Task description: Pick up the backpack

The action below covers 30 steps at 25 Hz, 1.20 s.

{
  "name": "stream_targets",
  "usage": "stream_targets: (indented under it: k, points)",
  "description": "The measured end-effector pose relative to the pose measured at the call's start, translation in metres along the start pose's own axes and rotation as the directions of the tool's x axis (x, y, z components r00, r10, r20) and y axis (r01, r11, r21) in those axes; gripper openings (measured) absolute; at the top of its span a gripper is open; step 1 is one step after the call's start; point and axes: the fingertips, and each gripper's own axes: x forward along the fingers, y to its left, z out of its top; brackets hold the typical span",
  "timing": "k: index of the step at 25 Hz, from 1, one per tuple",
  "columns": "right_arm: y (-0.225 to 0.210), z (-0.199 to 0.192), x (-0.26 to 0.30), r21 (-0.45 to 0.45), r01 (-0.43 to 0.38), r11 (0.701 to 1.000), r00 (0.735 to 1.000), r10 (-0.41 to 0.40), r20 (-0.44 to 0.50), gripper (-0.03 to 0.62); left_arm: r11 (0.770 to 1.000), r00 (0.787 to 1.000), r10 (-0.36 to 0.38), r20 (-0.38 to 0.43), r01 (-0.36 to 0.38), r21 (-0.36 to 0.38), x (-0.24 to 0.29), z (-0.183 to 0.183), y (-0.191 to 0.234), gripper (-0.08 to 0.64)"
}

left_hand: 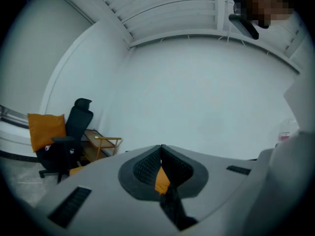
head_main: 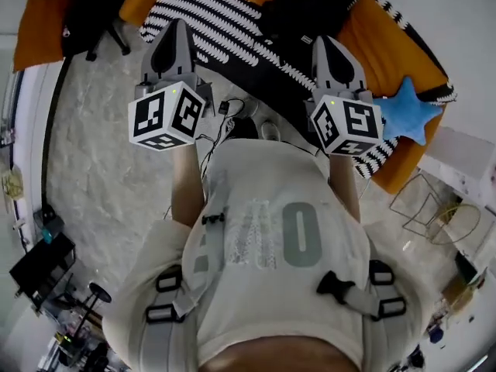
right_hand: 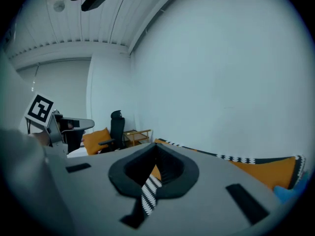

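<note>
Grey shoulder straps with black buckles lie over the person's pale shirt, and a second strap is at the right; the backpack's body is hidden from me. My left gripper is held out level over the marble floor, jaws shut with nothing between them. My right gripper is out beside it over the striped blanket, also shut and empty. In the left gripper view the left gripper points at a bare white wall. The right gripper points along the sofa's edge.
An orange sofa carries the black-and-white blanket and a blue star cushion. A black office chair stands far left, also the chair. Cables lie on the floor. A wire frame stands at the right.
</note>
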Motion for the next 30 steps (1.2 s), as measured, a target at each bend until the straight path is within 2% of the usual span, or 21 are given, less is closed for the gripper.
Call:
stream_targets:
  k: [5, 9, 13, 18, 22, 28, 30]
  points:
    - [-0.056, 0.007, -0.017, 0.041, 0.192, 0.981, 0.981, -0.193, 0.015, 0.008, 0.987, 0.986, -0.16, -0.037, 0.161, -0.002, 0.062, -0.005, -0.041, 0.02]
    - [-0.088, 0.009, -0.038, 0.092, 0.338, 0.937, 0.939, -0.342, 0.031, 0.008, 0.949, 0.947, -0.313, -0.068, 0.314, 0.008, 0.097, -0.009, -0.085, 0.02]
    - [-0.103, 0.011, -0.051, 0.107, 0.437, 0.893, 0.896, -0.443, 0.041, 0.008, 0.906, 0.904, -0.418, -0.086, 0.422, 0.03, 0.118, -0.009, -0.116, 0.02]
    - [-0.111, 0.012, -0.061, 0.116, 0.503, 0.857, 0.859, -0.51, 0.045, 0.008, 0.869, 0.868, -0.486, -0.1, 0.492, 0.045, 0.135, -0.011, -0.138, 0.02]
    - [-0.111, 0.008, -0.06, 0.125, 0.544, 0.83, 0.834, -0.551, 0.032, 0.008, 0.853, 0.854, -0.508, -0.117, 0.517, 0.073, 0.149, -0.013, -0.137, 0.02]
    - [-0.101, -0.003, -0.055, 0.223, 0.544, 0.809, 0.826, -0.562, 0.023, 0.008, 0.831, 0.831, -0.545, -0.11, 0.553, 0.063, 0.152, -0.014, -0.128, 0.02]
    - [-0.099, -0.006, -0.053, 0.244, 0.537, 0.808, 0.829, -0.559, 0.027, 0.008, 0.83, 0.83, -0.546, -0.112, 0.554, 0.059, 0.152, -0.019, -0.128, 0.02]
